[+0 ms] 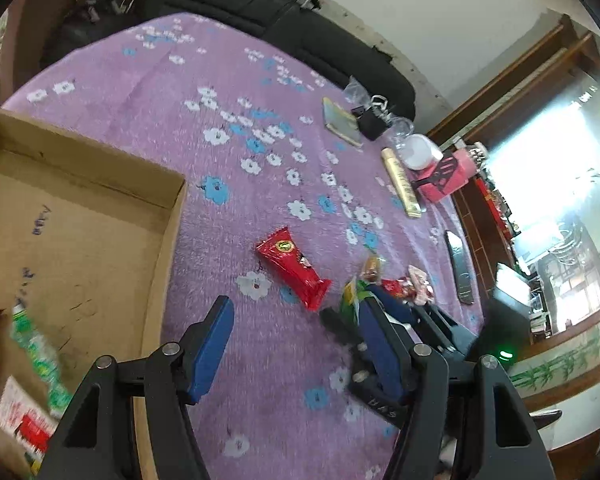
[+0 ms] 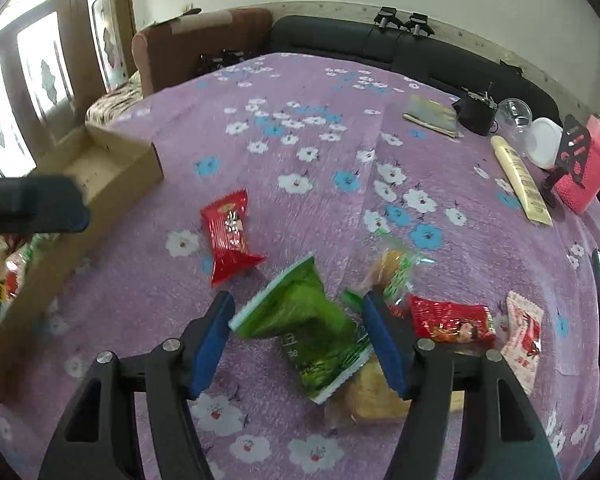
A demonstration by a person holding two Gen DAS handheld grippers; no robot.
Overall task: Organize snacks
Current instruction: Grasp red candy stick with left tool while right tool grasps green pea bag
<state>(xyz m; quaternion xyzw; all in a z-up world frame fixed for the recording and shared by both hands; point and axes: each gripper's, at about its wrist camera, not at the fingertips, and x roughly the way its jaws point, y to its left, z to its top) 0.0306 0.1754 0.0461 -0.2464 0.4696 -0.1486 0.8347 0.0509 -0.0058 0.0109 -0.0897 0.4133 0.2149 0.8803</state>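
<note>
A cardboard box (image 1: 100, 184) sits at the left on the purple flowered cloth and holds a few snack packets (image 1: 36, 360). My left gripper (image 1: 296, 344) is open and empty, just right of the box. A red packet (image 1: 292, 268) lies ahead of it. My right gripper (image 2: 300, 340) is open, its jaws either side of a green packet (image 2: 304, 328) lying on the cloth. The red packet (image 2: 230, 236) lies beyond to the left. A yellow pastry packet (image 2: 392, 272), another red packet (image 2: 448, 320) and a pink-white packet (image 2: 520, 336) lie to the right. The box (image 2: 112, 172) is at the left.
At the table's far right are a cream tube (image 2: 520, 180), a white lid (image 2: 546, 142), a clear cup (image 2: 514, 114), a pink box (image 2: 588, 168), a black pouch (image 2: 474, 114) and a booklet (image 2: 432, 116). A dark sofa (image 2: 380, 44) runs behind. A dark flat object (image 1: 462, 268) lies at the right edge.
</note>
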